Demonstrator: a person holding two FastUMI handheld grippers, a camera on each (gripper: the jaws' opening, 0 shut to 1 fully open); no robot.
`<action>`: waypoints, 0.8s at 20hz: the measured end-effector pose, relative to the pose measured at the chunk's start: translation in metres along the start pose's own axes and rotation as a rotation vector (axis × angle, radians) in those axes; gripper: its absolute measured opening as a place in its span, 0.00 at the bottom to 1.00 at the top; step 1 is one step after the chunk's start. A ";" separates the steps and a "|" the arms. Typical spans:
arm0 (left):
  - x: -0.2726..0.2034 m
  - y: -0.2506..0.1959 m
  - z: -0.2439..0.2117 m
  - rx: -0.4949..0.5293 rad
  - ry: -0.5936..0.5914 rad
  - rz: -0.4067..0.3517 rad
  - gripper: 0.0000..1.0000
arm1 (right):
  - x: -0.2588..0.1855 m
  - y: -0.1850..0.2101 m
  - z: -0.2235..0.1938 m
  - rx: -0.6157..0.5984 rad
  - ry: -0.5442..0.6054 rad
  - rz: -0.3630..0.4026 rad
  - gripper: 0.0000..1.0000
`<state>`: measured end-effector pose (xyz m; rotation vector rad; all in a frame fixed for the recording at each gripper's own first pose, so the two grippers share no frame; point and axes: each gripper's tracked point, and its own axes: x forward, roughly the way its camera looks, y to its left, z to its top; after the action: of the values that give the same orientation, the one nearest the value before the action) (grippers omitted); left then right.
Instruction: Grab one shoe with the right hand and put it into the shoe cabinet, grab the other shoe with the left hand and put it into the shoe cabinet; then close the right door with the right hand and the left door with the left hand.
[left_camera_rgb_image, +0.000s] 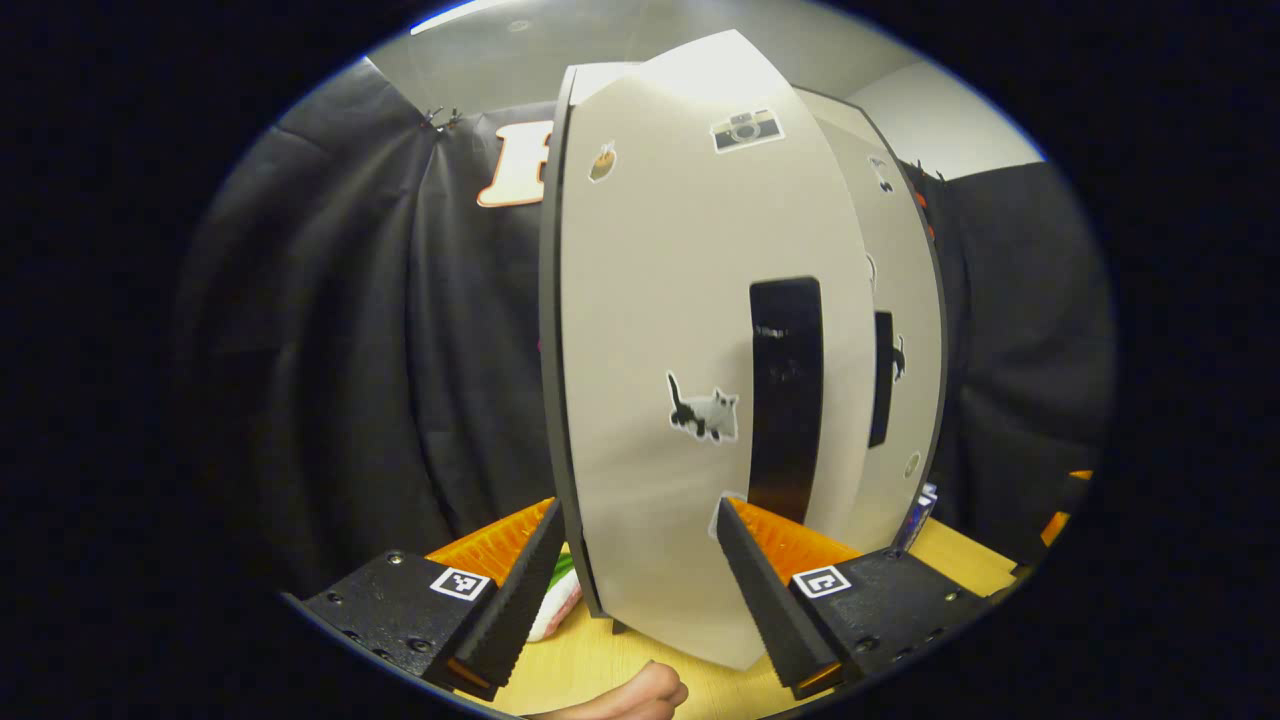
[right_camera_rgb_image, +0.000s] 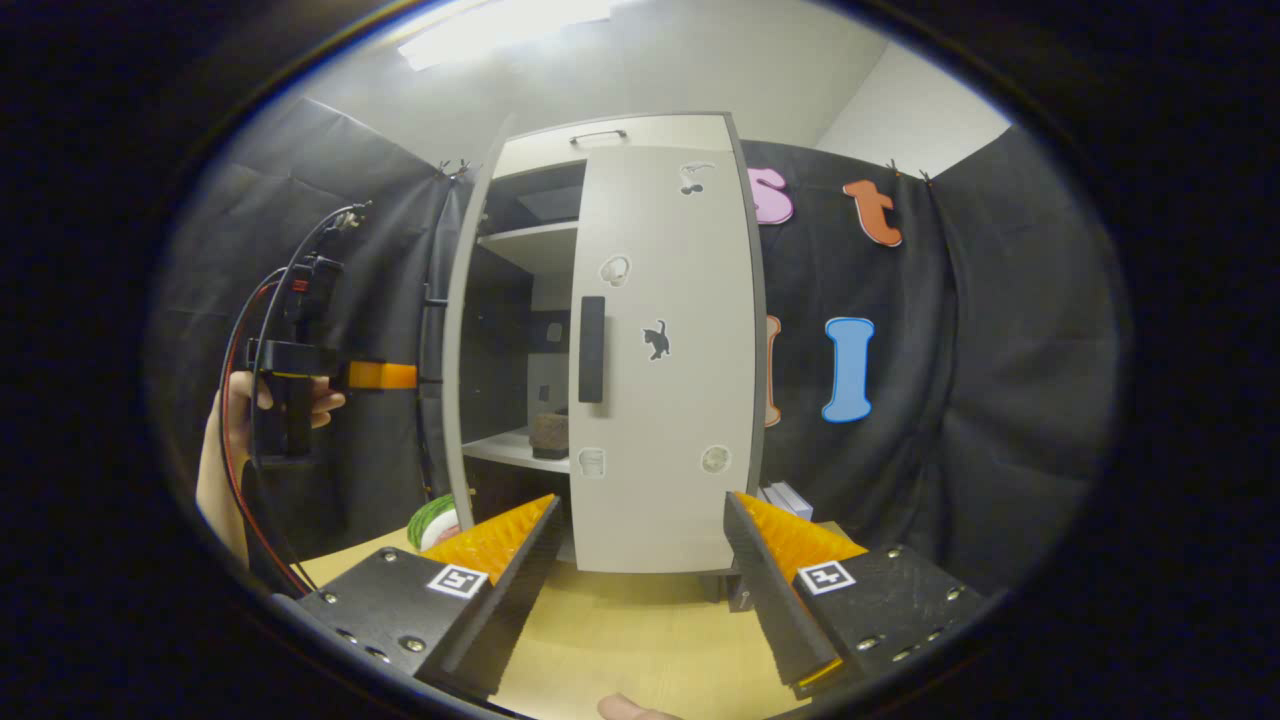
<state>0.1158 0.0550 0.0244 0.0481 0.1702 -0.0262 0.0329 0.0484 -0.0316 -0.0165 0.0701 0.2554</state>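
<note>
Your left gripper (left_camera_rgb_image: 635, 585) sits with fingers spread wide, just in front of the pale grey, sticker-dotted left cabinet door (left_camera_rgb_image: 680, 330), which stands partly ajar. The door's black vertical handle (left_camera_rgb_image: 785, 400) lies above your right-hand finger, and the light wooden tabletop (left_camera_rgb_image: 610, 665) runs beneath the door.

A light wooden tabletop (right_camera_rgb_image: 620, 630) spans the bottom of the right gripper view. A green-and-white round object (right_camera_rgb_image: 432, 522) sits at lower left on it, a small white box (right_camera_rgb_image: 785, 497) lower right of centre.
</note>
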 end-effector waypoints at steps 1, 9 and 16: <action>-0.005 0.001 0.004 0.020 -0.032 0.027 0.99 | 0.000 0.001 0.000 0.009 0.000 -0.001 0.97; -0.060 -0.009 0.014 -0.002 -0.108 0.091 1.00 | -0.007 -0.004 0.007 0.056 0.000 -0.045 0.97; -0.101 -0.018 0.005 -0.064 -0.136 0.062 0.98 | -0.016 -0.007 0.011 0.041 0.002 -0.059 0.96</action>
<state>0.0164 0.0392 0.0452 -0.0127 0.0331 0.0375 0.0201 0.0382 -0.0190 0.0217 0.0768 0.1949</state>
